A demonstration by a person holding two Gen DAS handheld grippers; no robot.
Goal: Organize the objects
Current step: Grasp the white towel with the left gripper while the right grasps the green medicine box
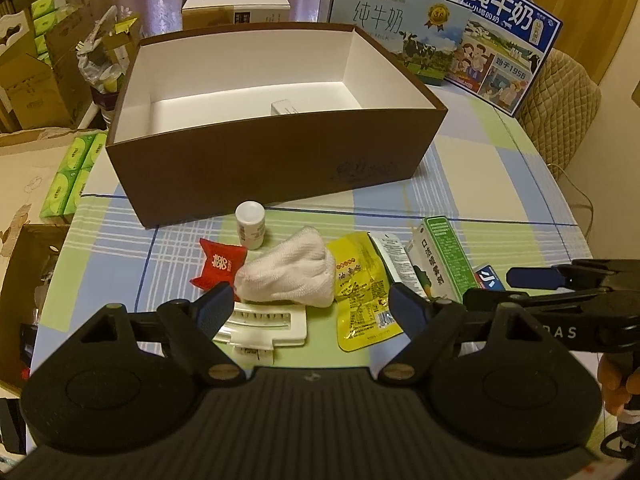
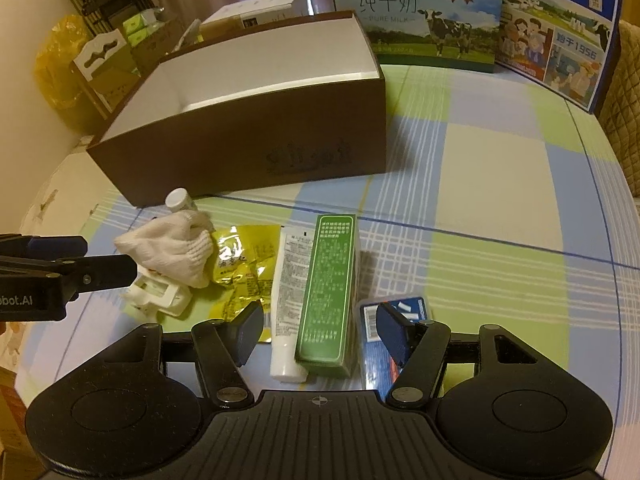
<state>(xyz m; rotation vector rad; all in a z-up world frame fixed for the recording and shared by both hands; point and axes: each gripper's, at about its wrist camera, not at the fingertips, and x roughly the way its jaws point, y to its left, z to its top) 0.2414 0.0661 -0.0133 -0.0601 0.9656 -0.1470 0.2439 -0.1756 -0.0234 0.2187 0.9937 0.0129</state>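
Note:
A brown open box point(image 1: 256, 168) point(image 2: 240, 148) with white inside stands on the table; a small white item point(image 1: 285, 107) lies in it. In front lie a white bottle point(image 1: 250, 225) point(image 2: 179, 200), a red packet point(image 1: 219, 266), a white cloth point(image 1: 290, 272) point(image 2: 172, 248), a white plastic piece point(image 1: 264, 326) point(image 2: 158, 294), a yellow packet point(image 1: 362, 292) point(image 2: 240, 268), a white tube point(image 1: 394, 258) point(image 2: 290, 296), a green carton point(image 1: 442, 258) point(image 2: 330, 292) and a blue packet point(image 1: 486, 278) point(image 2: 400, 320). My left gripper point(image 1: 310, 312) is open over the cloth and plastic piece. My right gripper point(image 2: 318, 330) is open around the tube and green carton.
Two milk cartons point(image 1: 396, 20) point(image 1: 508, 36) stand behind the box. A white-and-tan box point(image 1: 236, 8) sits at the back. Green tissue packs point(image 1: 74, 176) and cardboard boxes point(image 1: 32, 88) lie off the table's left. A padded chair point(image 1: 560, 100) stands at the right.

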